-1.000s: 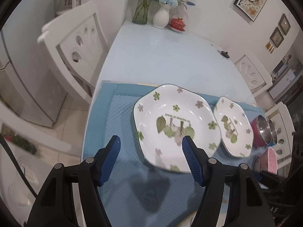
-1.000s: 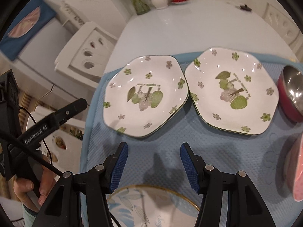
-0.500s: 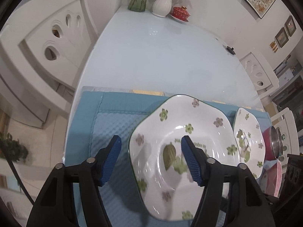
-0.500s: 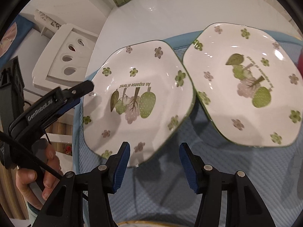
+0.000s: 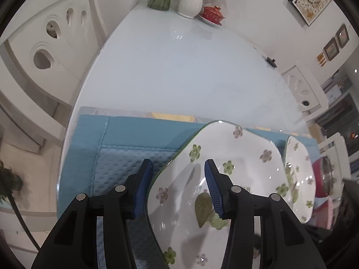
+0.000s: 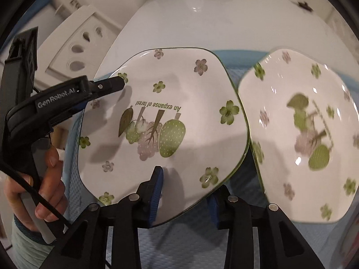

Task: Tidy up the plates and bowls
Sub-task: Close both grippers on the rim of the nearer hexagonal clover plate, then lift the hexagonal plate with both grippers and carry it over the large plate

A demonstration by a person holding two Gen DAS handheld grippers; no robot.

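Since a second ago both grippers have closed in on the left plate [image 6: 170, 121]: it then lay well ahead of the spread jaws, and now its edges sit between them. In the left wrist view the left gripper [image 5: 178, 187] straddles the plate's left rim, one blue pad on the outside over the blue mat [image 5: 116, 139] and the other over the plate's inner face; the jaws stand apart and do not visibly press the rim. In the right wrist view the right gripper [image 6: 186, 196] straddles the near rim, one pad showing above the plate and the other dark beneath its edge, and the jaws are likewise released, with a gap left. The left gripper [image 6: 67, 94] shows there too, its tip at the plate's far-left edge, held by the person's hand [image 6: 38, 190]. The plate rests on the mat at the near-left of the white surface [image 5: 179, 67]. Its right edge overlaps or touches the second plate [image 6: 309, 134], which is blurred. A red bowl [image 5: 323, 177] stands at the far right of the mat, and vases [image 5: 189, 0] stand at the far end.
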